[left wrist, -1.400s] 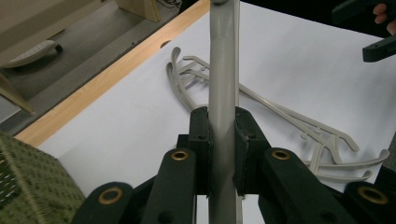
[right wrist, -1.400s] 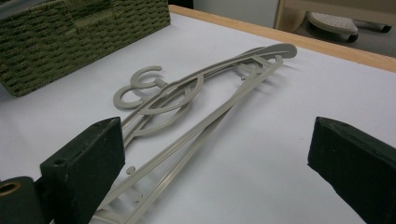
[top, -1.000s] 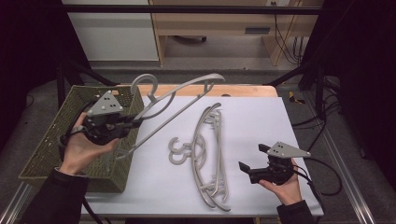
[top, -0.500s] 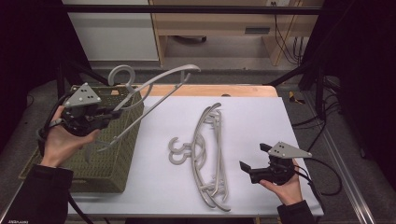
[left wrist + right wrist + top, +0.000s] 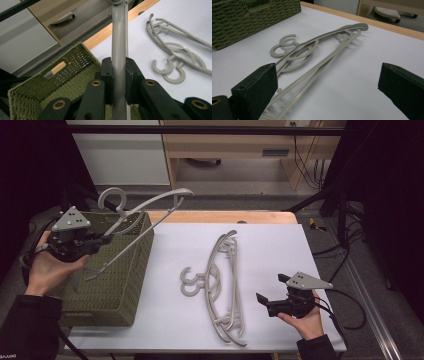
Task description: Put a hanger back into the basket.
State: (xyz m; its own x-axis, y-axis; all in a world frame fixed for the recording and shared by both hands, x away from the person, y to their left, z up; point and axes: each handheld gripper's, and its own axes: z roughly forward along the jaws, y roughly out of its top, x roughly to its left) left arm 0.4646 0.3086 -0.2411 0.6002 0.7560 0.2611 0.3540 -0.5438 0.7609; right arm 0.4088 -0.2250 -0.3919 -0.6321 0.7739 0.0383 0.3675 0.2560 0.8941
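My left gripper (image 5: pixel 102 240) is shut on a grey plastic hanger (image 5: pixel 145 210), which it holds tilted in the air above the green woven basket (image 5: pixel 120 285) at the table's left. In the left gripper view the hanger's bar (image 5: pixel 119 50) runs up between the jaws of the gripper (image 5: pixel 119 80), with the basket (image 5: pixel 50 82) below. Two or three more grey hangers (image 5: pixel 222 280) lie stacked on the white table top. My right gripper (image 5: pixel 268 303) rests open near the front right edge, its jaws wide apart, facing the stacked hangers (image 5: pixel 312 55).
The white table surface (image 5: pixel 280 250) has a wooden strip (image 5: pixel 220 216) along its far edge. A low wooden shelf unit (image 5: pixel 235 150) stands beyond the table. Black frame bars (image 5: pixel 330 190) rise at the right.
My left gripper has carried the hanger leftward, from over the table's left part to above the basket. The right gripper has stayed in place, open.
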